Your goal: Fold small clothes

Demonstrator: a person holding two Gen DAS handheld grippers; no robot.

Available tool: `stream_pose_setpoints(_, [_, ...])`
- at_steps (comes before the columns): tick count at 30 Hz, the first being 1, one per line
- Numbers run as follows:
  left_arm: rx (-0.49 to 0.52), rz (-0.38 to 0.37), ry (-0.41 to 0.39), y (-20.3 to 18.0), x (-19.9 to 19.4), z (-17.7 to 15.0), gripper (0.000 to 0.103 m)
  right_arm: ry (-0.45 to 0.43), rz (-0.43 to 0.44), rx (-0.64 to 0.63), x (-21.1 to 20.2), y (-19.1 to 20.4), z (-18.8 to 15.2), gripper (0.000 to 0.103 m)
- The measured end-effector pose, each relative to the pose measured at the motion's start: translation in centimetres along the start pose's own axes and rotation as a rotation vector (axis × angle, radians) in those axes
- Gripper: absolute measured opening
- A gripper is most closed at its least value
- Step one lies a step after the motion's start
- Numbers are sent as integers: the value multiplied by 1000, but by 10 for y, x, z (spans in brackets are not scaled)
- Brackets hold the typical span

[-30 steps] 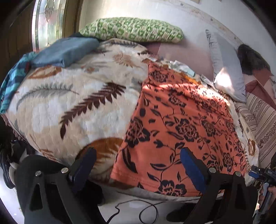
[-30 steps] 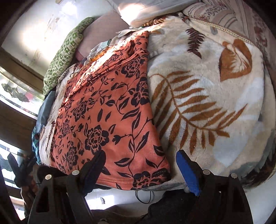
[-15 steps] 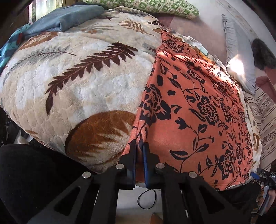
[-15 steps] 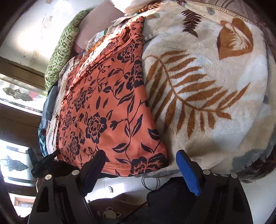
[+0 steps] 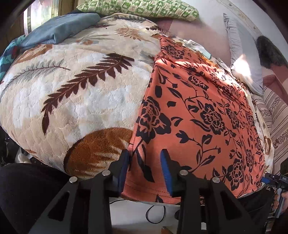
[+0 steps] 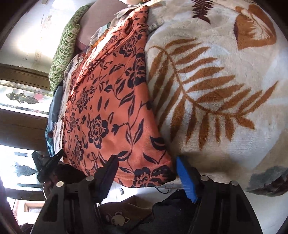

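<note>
The orange floral garment [image 5: 198,111] lay flat on the leaf-print blanket [image 5: 75,100], hem at the bed's near edge. The left gripper [image 5: 144,165] was opening astride the hem's left corner, unpinched; the right gripper [image 6: 145,172] was closing around the right corner. Judged: corner-grasping stage; next, pinch both corners and fold away.

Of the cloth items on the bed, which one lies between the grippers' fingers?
The orange cloth with black flowers: its near hem sits between both grippers' fingers. The blue folded cloth and green patterned pillow lie far back.
</note>
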State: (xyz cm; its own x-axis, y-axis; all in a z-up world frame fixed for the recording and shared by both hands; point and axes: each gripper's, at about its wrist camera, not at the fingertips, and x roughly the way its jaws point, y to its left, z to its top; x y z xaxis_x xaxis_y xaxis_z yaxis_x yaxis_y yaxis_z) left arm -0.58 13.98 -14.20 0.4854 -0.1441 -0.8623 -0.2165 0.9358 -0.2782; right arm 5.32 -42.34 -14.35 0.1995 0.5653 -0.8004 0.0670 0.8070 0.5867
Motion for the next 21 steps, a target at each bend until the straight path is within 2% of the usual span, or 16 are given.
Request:
stream_pose_setpoints(3, [-11,-28,2,2,2,1,53,-2,10,-20,2,1,-1,64])
stream_pose_setpoints(4, [-7,-38,10,2,4,1,54,8,-9,-2,6,-3,0,64])
stream_pose_setpoints(5, [-2,-43,25,1,7,1,53,13,9,23,7,-8,2,64])
stream_pose_setpoints(6, [8,-37,37,0,9,1,47,9,15,23,6,-7,3,64])
stream_pose_setpoints(7, [27,-4,39,-1,10,2,16,11,7,3,6,-4,4,61])
stream_pose_setpoints(8, [38,2,51,-2,11,3,6,23,1,-24,8,0,4,46])
stream_pose_setpoints(10, [30,-13,63,-2,9,5,6,41,-27,-58,13,7,2,14])
stream_pose_setpoints(13, [45,-2,66,-5,9,5,6,42,-42,-46,16,7,2,12])
stream_pose_setpoints(16, [30,-3,88,-1,16,7,10,49,-44,-30,18,2,5,13])
stream_pose_setpoints(18, [4,-34,95,1,15,8,19,57,-13,-2,19,-4,7,17])
stream_pose_setpoints(20, [9,-54,101,0,14,7,37,68,22,1,19,-6,8,30])
stream_pose_setpoints(21, [21,-58,99,-3,15,6,42,71,30,3,20,-7,9,30])
